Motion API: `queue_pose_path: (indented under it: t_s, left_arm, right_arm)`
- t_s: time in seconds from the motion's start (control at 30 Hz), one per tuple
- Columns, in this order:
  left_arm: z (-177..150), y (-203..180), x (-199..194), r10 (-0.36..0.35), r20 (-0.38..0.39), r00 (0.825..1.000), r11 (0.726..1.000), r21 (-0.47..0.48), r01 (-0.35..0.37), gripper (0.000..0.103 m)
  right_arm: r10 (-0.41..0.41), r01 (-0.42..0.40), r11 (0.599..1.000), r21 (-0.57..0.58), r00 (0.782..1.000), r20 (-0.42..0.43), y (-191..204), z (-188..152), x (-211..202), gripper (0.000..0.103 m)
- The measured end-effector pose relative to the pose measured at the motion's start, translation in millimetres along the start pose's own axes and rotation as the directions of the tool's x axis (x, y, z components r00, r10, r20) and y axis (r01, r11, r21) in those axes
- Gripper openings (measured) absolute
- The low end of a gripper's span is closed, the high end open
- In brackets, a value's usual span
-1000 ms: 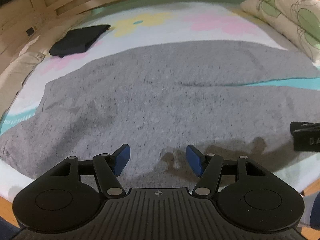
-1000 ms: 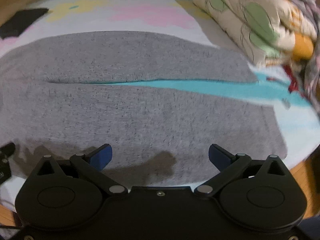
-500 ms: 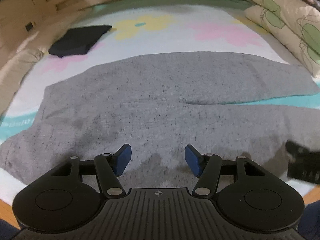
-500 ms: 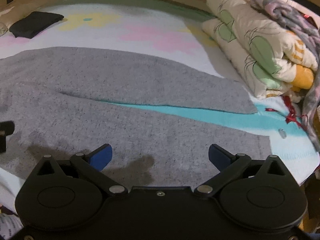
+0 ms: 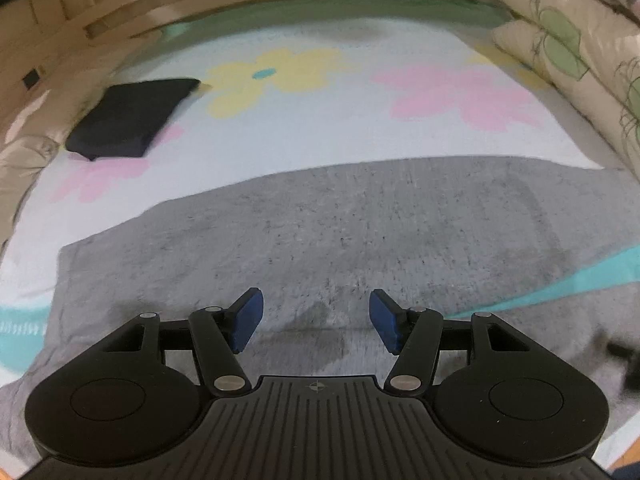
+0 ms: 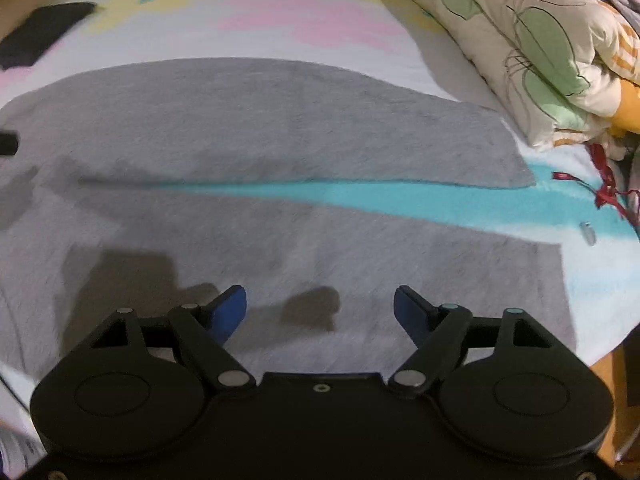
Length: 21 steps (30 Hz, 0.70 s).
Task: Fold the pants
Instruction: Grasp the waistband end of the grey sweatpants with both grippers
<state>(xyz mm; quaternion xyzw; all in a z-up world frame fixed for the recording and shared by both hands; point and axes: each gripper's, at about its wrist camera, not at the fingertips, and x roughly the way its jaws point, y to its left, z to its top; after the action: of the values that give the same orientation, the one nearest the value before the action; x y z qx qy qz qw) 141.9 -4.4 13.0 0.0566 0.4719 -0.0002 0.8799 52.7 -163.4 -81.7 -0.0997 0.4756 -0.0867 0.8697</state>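
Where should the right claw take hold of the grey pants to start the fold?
Probably at the near leg's hem corner, coming in from the bed's near edge. The grey pants lie flat with legs parted, and that free edge sits closest to the right claw, whose jaws are closing with nothing between them.

The bed (image 5: 360,128) is covered by a pale sheet (image 6: 208,40) printed with yellow and pink flowers and a turquoise band. Grey pants (image 6: 280,128) lie flat across its near part, the 2 legs spread apart so the turquoise shows between them. A folded dark garment (image 5: 128,118) lies at the far left, well apart from the pants. Folded floral quilts (image 6: 532,40) are stacked along the right side. A small pale object (image 6: 587,233) sits on the sheet near the leg ends; too small to tell what it is.
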Motion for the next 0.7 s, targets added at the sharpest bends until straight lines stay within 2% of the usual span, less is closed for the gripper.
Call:
queue_pose_path:
  t_s: [0.07,0.17,0.23,0.33,0.5,0.7]
  left_arm:
    - [0.7,-2.5,16.2,-0.002,-0.055,0.999,1.0,0.003,0.002,0.057]
    - [-2.5,-4.2,38.9,-0.039,-0.144,0.989,0.999,-0.018,0.036,0.057]
    - [-9.0,-8.3,51.5,-0.029,-0.188,0.982,0.999,0.012,0.032,0.057]
    - [-20.4,-11.6,62.5,-0.01,-0.207,0.978,0.999,0.043,0.019,0.057]
    - [-26.4,-17.5,67.4,0.012,-0.199,0.98,0.997,0.072,0.002,0.057]
    - [-28.3,-20.2,68.3,0.026,-0.189,0.982,0.995,0.097,-0.008,0.057]
  right_arm:
    - [0.014,-0.013,0.999,0.042,1.0,-0.016,-12.0,24.8,5.6,0.072]
    - [0.016,-0.013,0.994,0.111,0.999,-0.028,-28.9,69.6,19.9,0.074]
    - [0.022,-0.013,0.987,0.161,0.998,-0.051,-36.5,99.4,35.4,0.075]
    - [0.046,-0.019,0.96,0.279,0.995,-0.092,-47.5,142.7,62.6,0.078]
    - [0.064,-0.018,0.892,0.451,0.994,-0.088,-56.5,197.0,111.1,0.079]
    - [0.027,0.06,0.872,0.486,0.985,-0.17,-44.0,225.4,163.7,0.077]
